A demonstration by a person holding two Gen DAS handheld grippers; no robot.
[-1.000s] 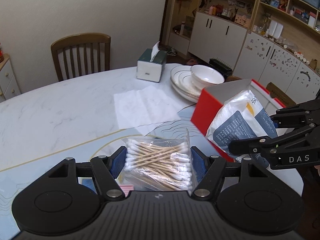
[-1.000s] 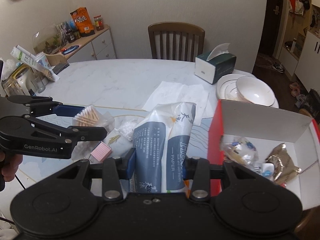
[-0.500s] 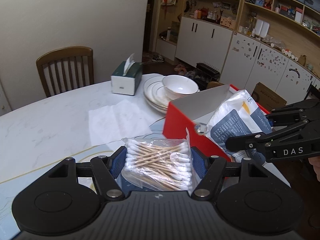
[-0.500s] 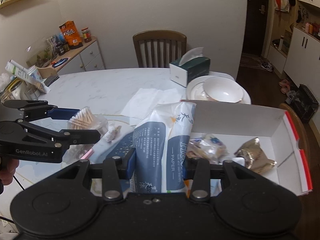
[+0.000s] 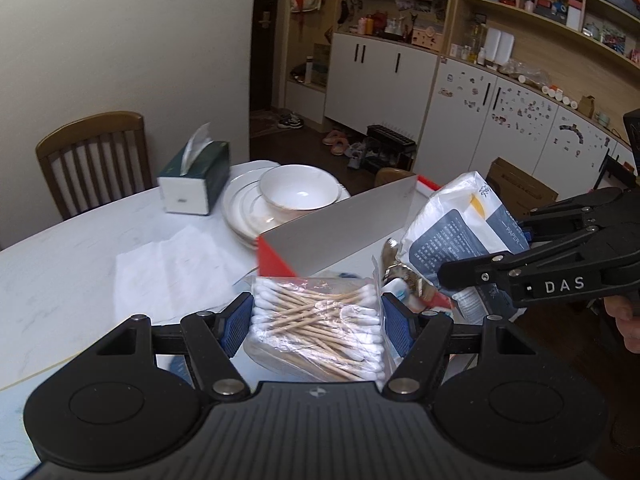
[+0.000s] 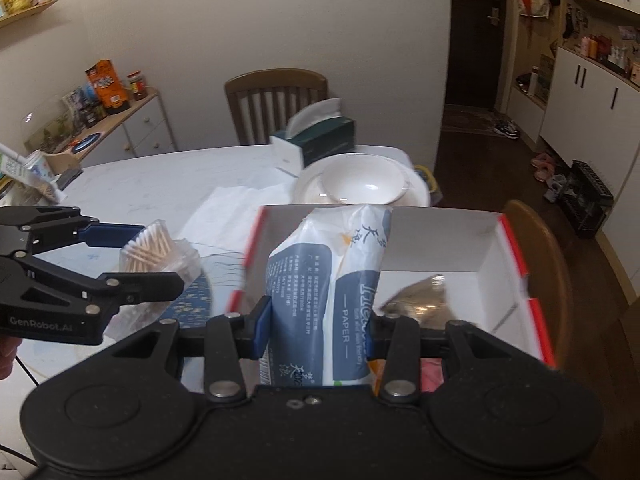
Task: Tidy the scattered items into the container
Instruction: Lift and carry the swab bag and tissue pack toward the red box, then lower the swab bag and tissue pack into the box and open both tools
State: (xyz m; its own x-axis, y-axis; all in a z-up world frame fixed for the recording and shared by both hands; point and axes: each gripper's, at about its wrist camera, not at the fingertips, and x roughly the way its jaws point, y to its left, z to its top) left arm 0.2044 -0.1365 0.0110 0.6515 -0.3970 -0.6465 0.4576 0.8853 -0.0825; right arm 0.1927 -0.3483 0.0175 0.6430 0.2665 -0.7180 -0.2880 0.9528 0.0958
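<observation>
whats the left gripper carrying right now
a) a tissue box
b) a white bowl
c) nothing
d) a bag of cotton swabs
d: the left gripper is closed on a clear bag of cotton swabs, its blue fingers pressing the bag's two sides, while the tissue box and the bowl sit on the table.

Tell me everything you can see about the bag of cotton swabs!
The bag of cotton swabs is a clear, crinkly plastic pack stuffed with wooden sticks with white fluffy tips, lying mostly sideways. The left gripper holds it in the air, its blue pads squeezing both sides, just before the red-and-white box.
</observation>
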